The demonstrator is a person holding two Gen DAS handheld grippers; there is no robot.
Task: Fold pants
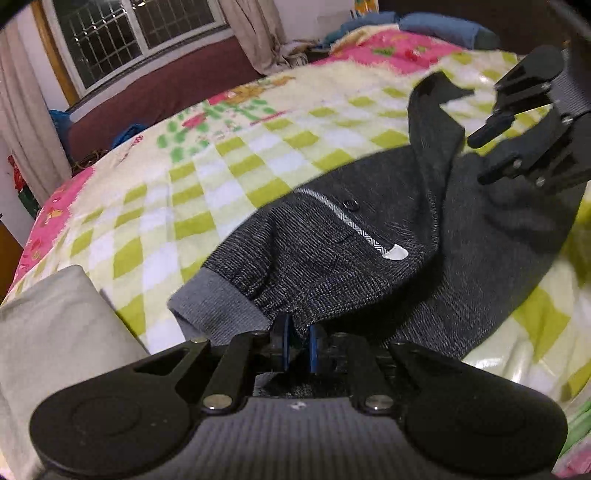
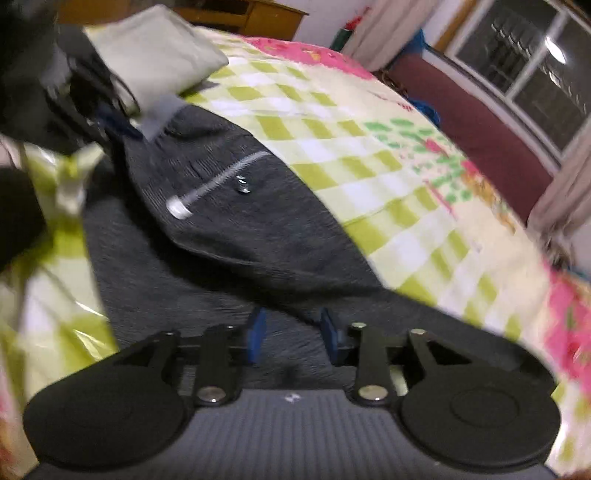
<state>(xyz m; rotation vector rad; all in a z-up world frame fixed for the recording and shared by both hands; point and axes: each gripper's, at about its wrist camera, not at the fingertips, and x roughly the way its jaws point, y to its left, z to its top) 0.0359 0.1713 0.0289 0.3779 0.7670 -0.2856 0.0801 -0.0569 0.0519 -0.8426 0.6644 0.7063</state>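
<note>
Dark grey knit pants [image 1: 369, 240] lie spread on a green-and-white checked blanket [image 1: 192, 192]. They have a lighter grey waistband [image 1: 218, 306] and a trimmed pocket with a button [image 1: 350, 205]. My left gripper [image 1: 299, 343] is shut on the fabric just beside the waistband. In the right wrist view the pants [image 2: 240, 240] run under my right gripper [image 2: 292, 332]. Its blue pads [image 2: 256, 334] stand apart above the cloth and pinch nothing. The right gripper [image 1: 480, 158] also shows over the far part of the pants, and the left gripper [image 2: 118, 122] shows at the waistband [image 2: 162, 110].
A folded pale grey cloth [image 1: 55, 332] lies on the bed next to the waistband, also visible as the pale cloth [image 2: 155, 44]. Beyond the bed are a maroon bench [image 1: 155, 96], a barred window [image 1: 122, 33] and curtains. Blue bedding [image 1: 436, 26] is piled at the far end.
</note>
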